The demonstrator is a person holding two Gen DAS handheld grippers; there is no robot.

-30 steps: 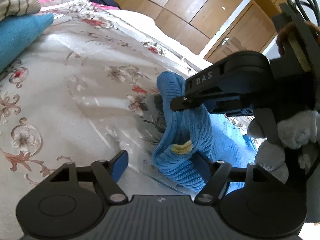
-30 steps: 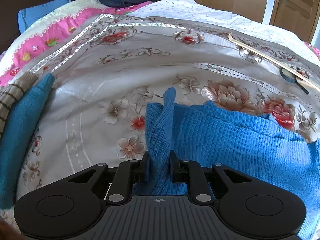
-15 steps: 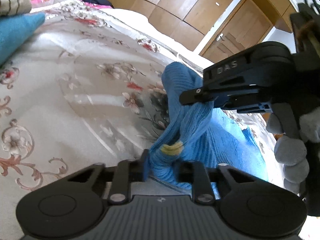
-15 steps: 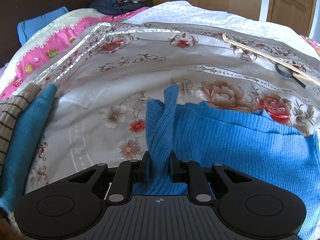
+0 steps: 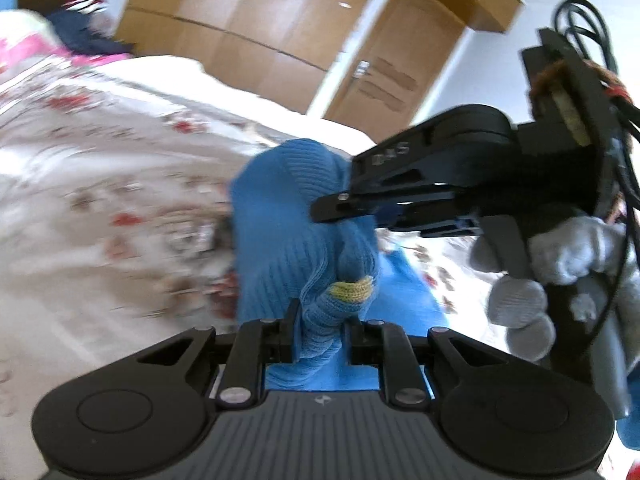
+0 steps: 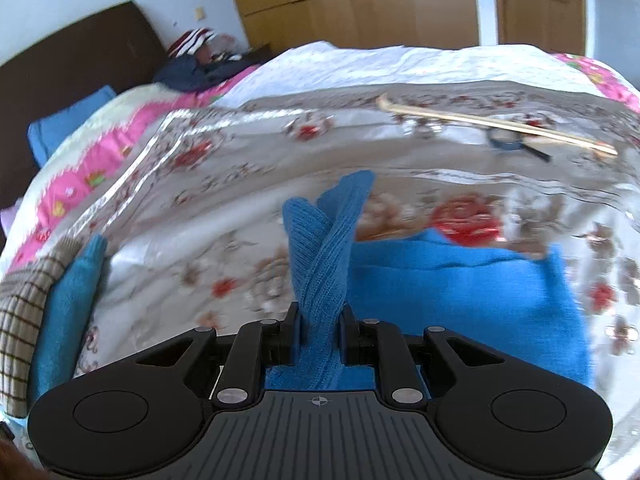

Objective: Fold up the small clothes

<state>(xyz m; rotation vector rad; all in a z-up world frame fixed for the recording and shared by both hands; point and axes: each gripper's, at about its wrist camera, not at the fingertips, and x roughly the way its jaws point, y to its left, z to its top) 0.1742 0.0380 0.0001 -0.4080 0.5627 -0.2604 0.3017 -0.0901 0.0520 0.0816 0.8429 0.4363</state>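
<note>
left wrist view, bottom centre: left hand-held gripper (image 5: pixel 319 330) clamped on a bunched fold of blue knit sweater (image 5: pixel 280 216), with a yellow knit patch (image 5: pixel 352 289) just above the pinch. sweater raised off the bed, rising to a rounded hump at frame centre. right of centre: right hand-held gripper (image 5: pixel 344 210) seen side-on, tips pressed into the same sweater; grey-gloved hand (image 5: pixel 536 276) around its handle at right edge. left half: floral bedspread (image 5: pixel 100 200), blurred. upper frame: wooden wardrobe (image 5: pixel 248 12) and door (image 5: pixel 384 80).

right wrist view, bottom centre: right hand-held gripper (image 6: pixel 319 330) shut on a twisted strip of the blue knit sweater (image 6: pixel 328 256), strip standing upright between the fingers, top end at frame centre. rest of sweater spread flat on the floral bedspread (image 6: pixel 224 184) to the right of centre. lower left edge: folded teal garment (image 6: pixel 68 308) beside a brown checked garment (image 6: pixel 22 308). upper right: long pale stick (image 6: pixel 496 124) and small dark-handled item (image 6: pixel 512 145), type unclear. upper left: pink-patterned quilt (image 6: pixel 92 168), dark headboard (image 6: pixel 72 64), heap of clothes (image 6: pixel 200 60).
</note>
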